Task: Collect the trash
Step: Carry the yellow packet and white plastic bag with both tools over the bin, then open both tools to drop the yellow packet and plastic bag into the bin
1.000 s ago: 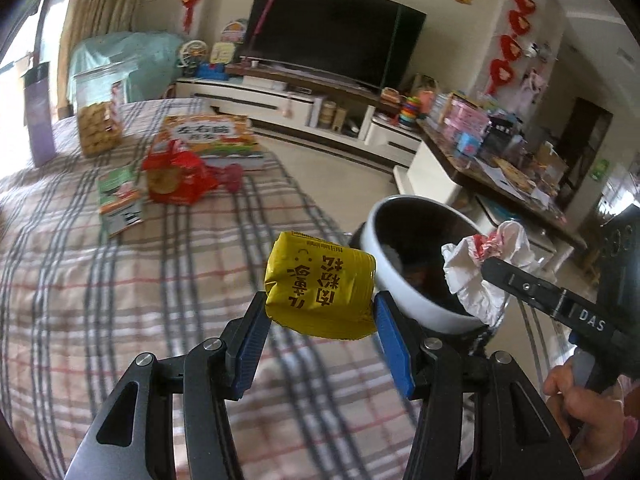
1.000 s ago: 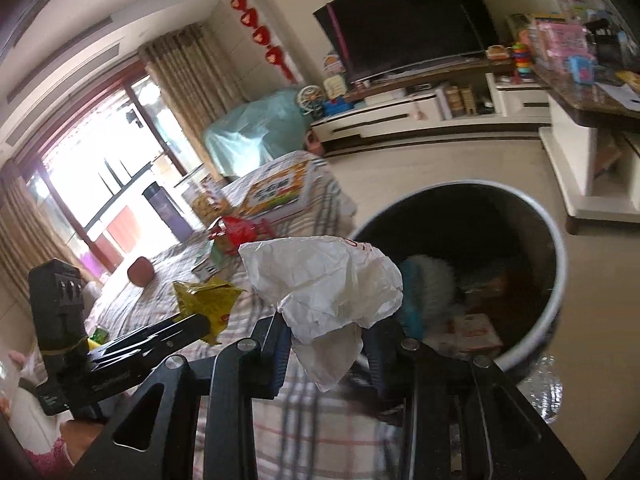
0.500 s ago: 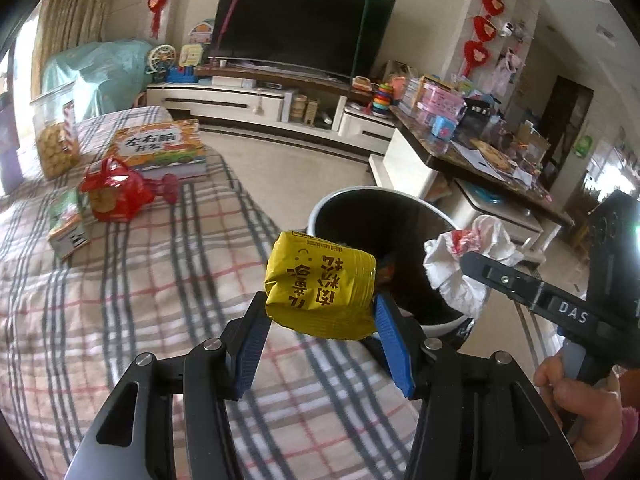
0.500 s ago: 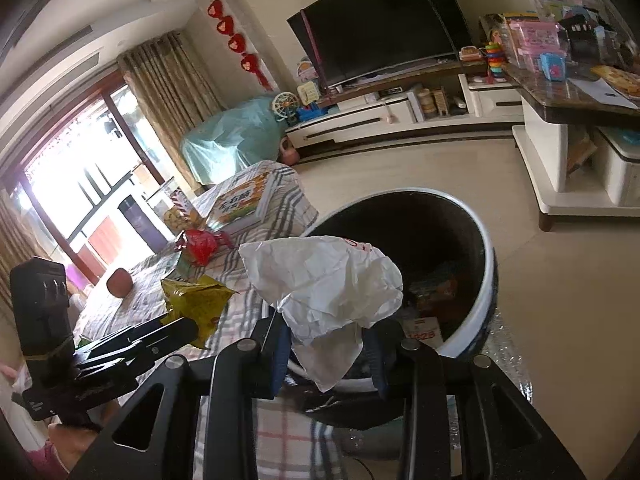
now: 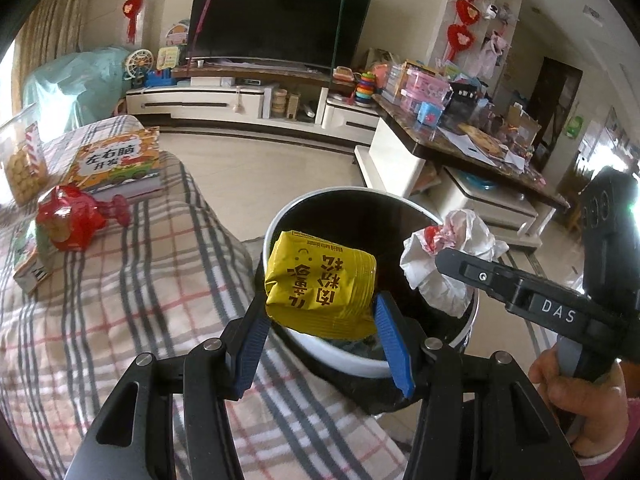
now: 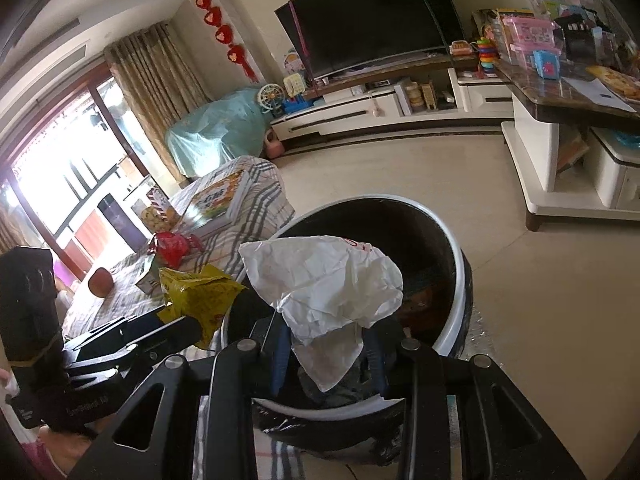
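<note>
My left gripper (image 5: 320,320) is shut on a yellow snack packet (image 5: 320,284) and holds it over the near rim of the round white trash bin (image 5: 352,360) with a dark inside. My right gripper (image 6: 326,344) is shut on a crumpled white paper wrapper (image 6: 324,280) and holds it over the bin (image 6: 456,312). The wrapper also shows in the left wrist view (image 5: 448,268), over the bin's right rim. The yellow packet (image 6: 200,300) and left gripper show at the left of the right wrist view. Some trash lies inside the bin.
The bin stands by the edge of a table with a plaid cloth (image 5: 120,300). On the table lie a red bag (image 5: 68,220), a picture book (image 5: 116,164), a small carton (image 5: 28,264) and a cookie jar (image 5: 20,164). A TV cabinet (image 5: 240,100) stands behind.
Both grippers moved toward the bin with their loads. The yellow packet and the white wrapper went from beside the bin to over its opening.
</note>
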The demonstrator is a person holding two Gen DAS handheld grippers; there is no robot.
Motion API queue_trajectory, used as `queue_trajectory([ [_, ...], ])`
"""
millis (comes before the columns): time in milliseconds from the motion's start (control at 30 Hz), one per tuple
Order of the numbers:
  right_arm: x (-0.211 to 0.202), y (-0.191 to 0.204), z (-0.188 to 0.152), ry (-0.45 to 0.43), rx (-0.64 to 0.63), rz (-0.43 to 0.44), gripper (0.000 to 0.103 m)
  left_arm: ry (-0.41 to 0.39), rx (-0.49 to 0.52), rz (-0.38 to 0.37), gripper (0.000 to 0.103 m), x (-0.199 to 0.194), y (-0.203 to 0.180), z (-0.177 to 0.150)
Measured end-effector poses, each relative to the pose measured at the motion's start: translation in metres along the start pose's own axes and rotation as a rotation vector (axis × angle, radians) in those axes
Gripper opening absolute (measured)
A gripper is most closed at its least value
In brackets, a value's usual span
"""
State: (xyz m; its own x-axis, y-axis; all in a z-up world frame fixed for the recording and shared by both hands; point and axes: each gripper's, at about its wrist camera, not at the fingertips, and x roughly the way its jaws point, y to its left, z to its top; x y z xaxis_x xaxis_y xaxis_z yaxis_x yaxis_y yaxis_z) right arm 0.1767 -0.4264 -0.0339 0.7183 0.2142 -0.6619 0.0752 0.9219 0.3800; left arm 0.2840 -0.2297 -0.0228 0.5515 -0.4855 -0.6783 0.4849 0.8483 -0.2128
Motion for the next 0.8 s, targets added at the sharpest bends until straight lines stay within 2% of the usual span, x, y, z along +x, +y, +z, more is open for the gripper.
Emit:
queue_trajectory([
  [400,0.010,-0.015,0.009,0.031,0.007,-0.027,0.040,0.043,0.010,-0.017,0.053,0.026,-0.006,0.006],
  [467,0.010,-0.018,0.010,0.031,0.019,-0.034,0.051,0.049,0.002,-0.017,0.055,0.027,-0.006,0.006],
  [533,0.009,-0.020,0.010,0.027,0.029,-0.035,0.053,0.049,-0.001,-0.013,0.055,0.028,-0.006,0.006],
  [633,0.005,-0.021,0.009,0.017,0.037,-0.039,0.066,0.053,-0.008,-0.012,0.058,0.028,-0.005,0.004],
  [800,-0.003,-0.022,0.006,-0.003,0.059,-0.037,0.072,0.044,-0.021,-0.006,0.062,0.019,-0.002,-0.002],
])
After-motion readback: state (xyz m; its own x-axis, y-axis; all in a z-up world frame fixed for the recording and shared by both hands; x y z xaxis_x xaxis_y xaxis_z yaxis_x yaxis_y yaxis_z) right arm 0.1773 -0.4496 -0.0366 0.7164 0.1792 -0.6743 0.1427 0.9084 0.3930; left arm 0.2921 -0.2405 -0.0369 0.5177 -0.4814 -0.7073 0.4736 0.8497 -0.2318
